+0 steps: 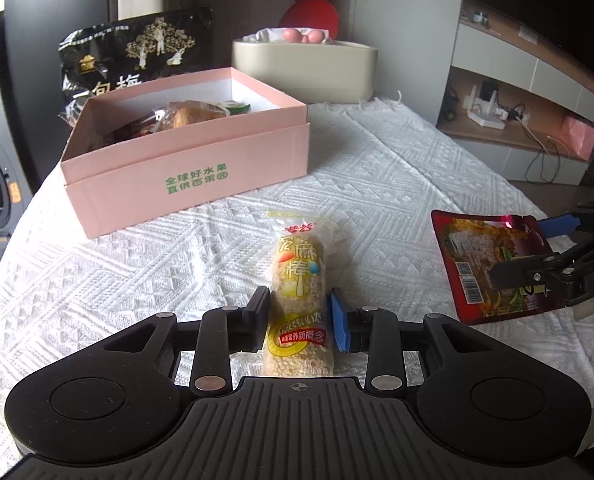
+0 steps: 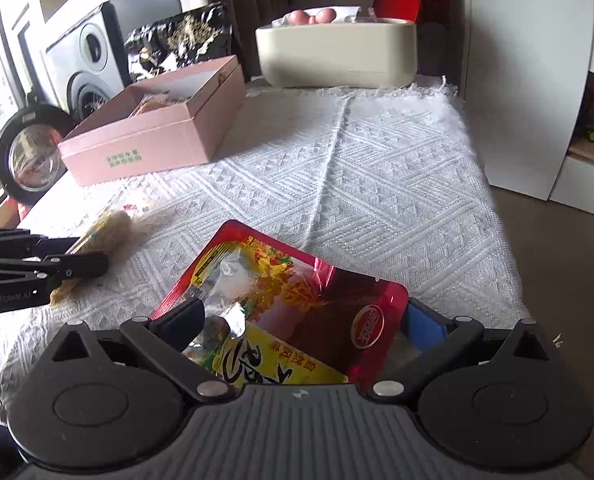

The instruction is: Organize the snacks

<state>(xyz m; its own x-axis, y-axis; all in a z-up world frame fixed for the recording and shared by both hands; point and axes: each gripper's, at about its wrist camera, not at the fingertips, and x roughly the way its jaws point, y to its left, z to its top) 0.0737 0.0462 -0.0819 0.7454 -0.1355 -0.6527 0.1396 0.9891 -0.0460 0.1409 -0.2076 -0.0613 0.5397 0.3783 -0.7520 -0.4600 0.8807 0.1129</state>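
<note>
My left gripper [image 1: 299, 322] is shut on a clear-wrapped yellow puffed-grain bar [image 1: 299, 280], which points away over the white cloth; it also shows at the left of the right wrist view [image 2: 105, 228]. My right gripper [image 2: 301, 316] is shut on a red snack pouch [image 2: 293, 304] with yellow print, held tilted above the cloth; the pouch appears at the right of the left wrist view [image 1: 493, 264]. An open pink box [image 1: 185, 160] holding several wrapped snacks stands at the far left, also in the right wrist view [image 2: 157, 132].
A black snack bag [image 1: 137, 52] leans behind the pink box. A beige tub [image 1: 305, 72] with pink round items stands at the back. The white woven cloth [image 1: 377, 184] covers the table. A washing machine [image 2: 85, 64] is at the left, shelves at the right.
</note>
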